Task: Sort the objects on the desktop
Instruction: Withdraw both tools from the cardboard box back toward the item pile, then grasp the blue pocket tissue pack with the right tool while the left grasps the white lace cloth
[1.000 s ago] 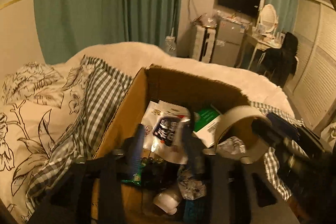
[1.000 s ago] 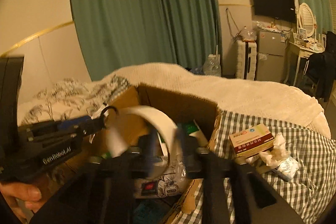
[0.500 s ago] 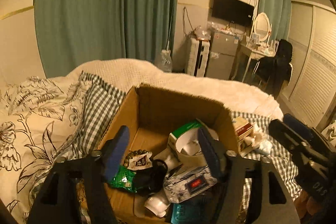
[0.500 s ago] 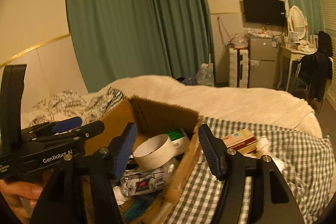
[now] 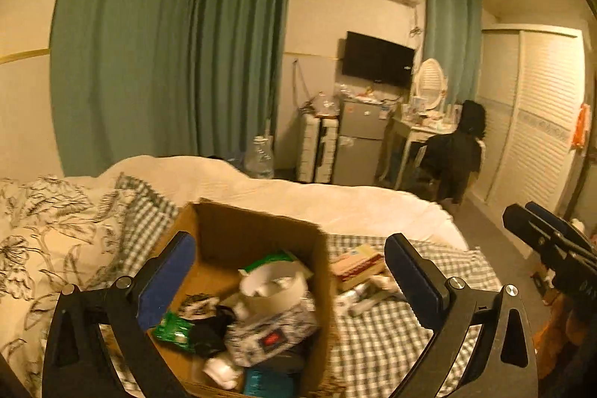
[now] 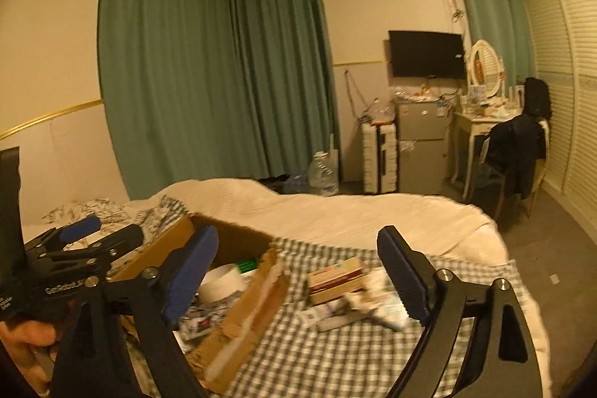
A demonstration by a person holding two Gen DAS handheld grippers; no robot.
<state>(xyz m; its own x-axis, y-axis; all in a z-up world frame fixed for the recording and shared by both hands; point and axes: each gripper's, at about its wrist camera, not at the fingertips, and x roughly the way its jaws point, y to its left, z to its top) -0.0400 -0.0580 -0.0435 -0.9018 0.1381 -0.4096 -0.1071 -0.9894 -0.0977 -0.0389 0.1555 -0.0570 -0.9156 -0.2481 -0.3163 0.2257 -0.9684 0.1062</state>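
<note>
An open cardboard box (image 5: pixel 261 226) stands on the bed and holds a roll of tape (image 5: pixel 274 290), a green box (image 5: pixel 276 258), a patterned packet (image 5: pixel 272 334) and other small items. My left gripper (image 5: pixel 291 271) is open and empty, raised above the box. My right gripper (image 6: pixel 298 267) is open and empty, above the checked cloth (image 6: pixel 335 353) to the right of the box (image 6: pixel 238 323). A red and cream carton (image 6: pixel 337 276) and several small tubes and wrappers (image 6: pixel 354 308) lie on the cloth. The tape roll also shows in the right wrist view (image 6: pixel 220 280).
The bed has a white blanket (image 5: pixel 335 200) behind the box and floral bedding (image 5: pixel 44 241) at the left. Green curtains, a fridge (image 6: pixel 421 144), a dressing table with a chair (image 6: pixel 515 152) and a wardrobe stand across the room.
The right gripper let go of the tape roll, which now lies in the box. Both grippers opened wide, rose and pulled back; the right one swung right over the checked cloth.
</note>
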